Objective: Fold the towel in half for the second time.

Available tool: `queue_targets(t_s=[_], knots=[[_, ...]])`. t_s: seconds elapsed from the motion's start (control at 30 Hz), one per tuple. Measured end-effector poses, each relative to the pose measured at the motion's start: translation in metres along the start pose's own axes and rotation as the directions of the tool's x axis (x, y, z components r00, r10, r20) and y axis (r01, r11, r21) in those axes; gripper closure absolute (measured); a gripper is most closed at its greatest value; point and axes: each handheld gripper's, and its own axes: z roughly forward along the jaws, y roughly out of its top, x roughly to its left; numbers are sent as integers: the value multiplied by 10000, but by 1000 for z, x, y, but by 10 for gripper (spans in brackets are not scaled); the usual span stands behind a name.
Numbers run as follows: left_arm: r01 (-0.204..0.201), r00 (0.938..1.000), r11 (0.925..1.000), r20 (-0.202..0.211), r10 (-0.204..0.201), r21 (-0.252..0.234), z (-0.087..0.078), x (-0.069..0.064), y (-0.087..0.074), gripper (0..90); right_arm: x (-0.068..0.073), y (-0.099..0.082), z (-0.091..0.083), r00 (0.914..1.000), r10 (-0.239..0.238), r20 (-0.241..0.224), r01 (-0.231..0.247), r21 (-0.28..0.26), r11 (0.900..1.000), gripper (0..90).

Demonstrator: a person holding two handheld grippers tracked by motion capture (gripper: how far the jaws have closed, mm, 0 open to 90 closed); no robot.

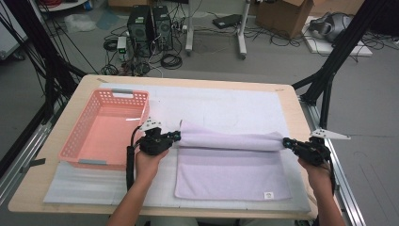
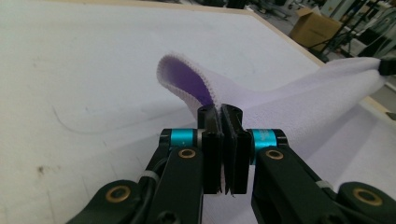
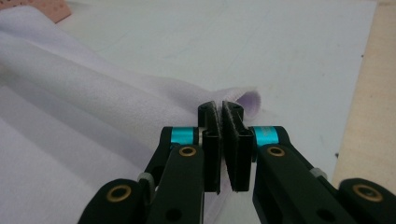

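Observation:
A pale lavender towel (image 1: 230,167) lies on the white mat, its far edge lifted into a rolled fold between both grippers. My left gripper (image 1: 177,136) is shut on the towel's far left corner; in the left gripper view the towel (image 2: 299,105) curls up from the shut left gripper (image 2: 220,112). At the far right corner my right gripper (image 1: 287,142) is shut on the cloth. In the right gripper view the towel (image 3: 84,93) stretches away to the left from the closed right gripper (image 3: 220,108).
A pink plastic basket (image 1: 107,129) stands empty at the left of the table. The white mat (image 1: 221,106) covers the wooden table (image 1: 291,101). Computer towers, cables and a cardboard box are on the floor beyond the far edge.

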Motion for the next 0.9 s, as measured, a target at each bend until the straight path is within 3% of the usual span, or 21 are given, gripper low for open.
queue_targets(t_s=[0.2, 0.37, 0.43, 0.5, 0.57, 0.63, 0.7, 0.9], knots=[[-40, 9998, 9995, 212, 34, 310, -7, -6, -19, 866, 3, -16, -7, 9998, 119, -181, -118, 93, 9999, 867], [-240, 9997, 9982, 74, 237, 552, -7, -8, -32, 830, 7, -26, -7, 9995, 196, -255, -179, 621, 9979, 859], [-4, 10000, 9996, 9, 4, 265, -5, -6, -30, 605, 6, -28, -5, 9992, 349, -182, -335, 722, 9968, 772], [61, 10000, 9997, -14, -61, 229, -2, -4, -26, 490, 4, -26, -6, 9983, 581, -13, -579, 562, 9967, 695], [-69, 10000, 9997, -56, 70, 226, 3, -2, -21, 454, 1, -21, -6, 9979, 620, 207, -628, 438, 9971, 631], [96, 9999, 10000, -38, -96, -9, 8, 0, -16, 429, 0, -15, -5, 9972, 646, 378, -662, 446, 9968, 590], [154, 9998, 9997, -115, -152, 180, 13, 3, -9, 424, -1, -9, -2, 9972, 530, 529, -555, 470, 9974, 555], [296, 9984, 9979, -500, -267, 579, 37, 11, 3, 424, -5, 14, 21, 9951, 374, 920, -481, 1167, 9920, 483]])
